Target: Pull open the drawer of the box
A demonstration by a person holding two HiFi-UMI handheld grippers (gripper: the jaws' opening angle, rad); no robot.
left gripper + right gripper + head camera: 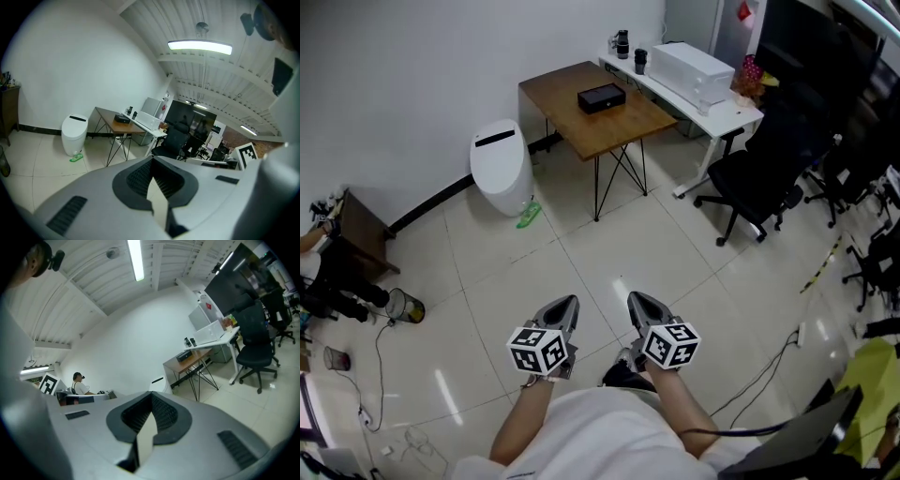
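Observation:
A small black box (601,97) lies on a brown wooden table (581,127) with thin black legs, far across the room. The left gripper view shows the same box (122,119), and in the right gripper view the box (183,356) is tiny on the table. No drawer detail is visible at this distance. My left gripper (570,302) and right gripper (636,298) are held side by side low over the tiled floor, well short of the table. Both point toward it. The left gripper's (151,161) and the right gripper's (151,398) jaws meet at the tips, with nothing between them.
A white rounded bin (500,167) stands left of the table, with a green object (528,216) on the floor beside it. A white desk (727,114) carrying a white machine (692,70) is on the right, with black office chairs (759,178) before it. Cables and camera gear (337,291) lie at the left.

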